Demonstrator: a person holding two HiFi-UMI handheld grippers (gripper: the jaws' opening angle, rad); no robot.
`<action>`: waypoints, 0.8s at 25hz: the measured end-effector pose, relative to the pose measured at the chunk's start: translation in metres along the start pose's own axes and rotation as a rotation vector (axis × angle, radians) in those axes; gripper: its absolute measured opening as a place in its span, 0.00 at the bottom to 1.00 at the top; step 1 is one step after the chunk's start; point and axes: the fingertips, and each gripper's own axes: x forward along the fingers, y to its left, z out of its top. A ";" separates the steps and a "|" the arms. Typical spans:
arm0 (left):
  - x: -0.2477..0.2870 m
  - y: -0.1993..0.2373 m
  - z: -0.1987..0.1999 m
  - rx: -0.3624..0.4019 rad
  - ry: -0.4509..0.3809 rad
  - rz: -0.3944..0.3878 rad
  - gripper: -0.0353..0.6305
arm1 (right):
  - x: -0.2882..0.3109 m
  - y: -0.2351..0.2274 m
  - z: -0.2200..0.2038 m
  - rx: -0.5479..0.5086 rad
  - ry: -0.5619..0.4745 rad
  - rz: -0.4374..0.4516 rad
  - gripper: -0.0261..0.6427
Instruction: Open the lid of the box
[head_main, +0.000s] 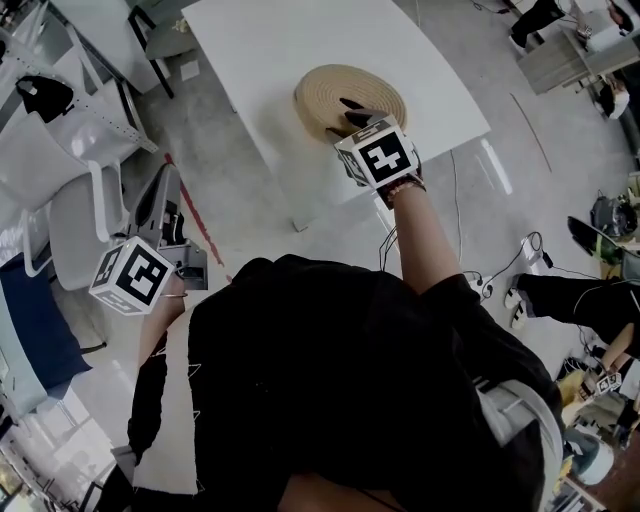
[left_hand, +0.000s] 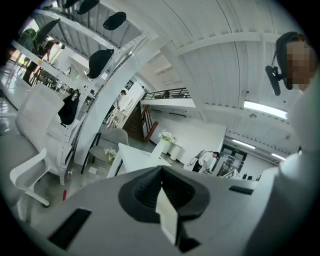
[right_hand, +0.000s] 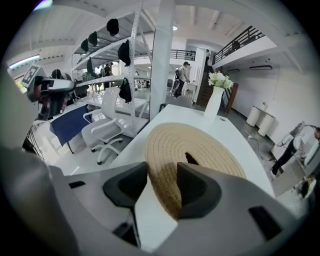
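Box lid, a round woven disc (head_main: 350, 92), lies near the front edge of the white counter (head_main: 280, 45). The right gripper (head_main: 352, 110) hangs over its near rim, jaws apart, the rim showing between them unclamped; from the head view its marker cube (head_main: 378, 155) covers that edge. The left gripper (left_hand: 161, 170), out at the person's side, has its jaws together on nothing. The right gripper view adds a dark knob (right_hand: 190, 159) at the lid's centre, a flower vase (right_hand: 215, 100) at the counter's far end and a white chair (right_hand: 105, 132) alongside.
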 end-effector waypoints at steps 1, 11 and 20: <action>-0.001 0.000 -0.001 0.000 0.003 0.001 0.07 | 0.000 0.000 0.000 0.002 0.000 0.005 0.32; -0.005 0.002 0.002 -0.007 -0.003 0.002 0.07 | -0.003 0.001 0.001 -0.017 -0.016 0.000 0.31; -0.004 -0.002 0.001 -0.010 -0.003 -0.013 0.07 | -0.012 -0.002 0.011 0.026 -0.081 0.001 0.29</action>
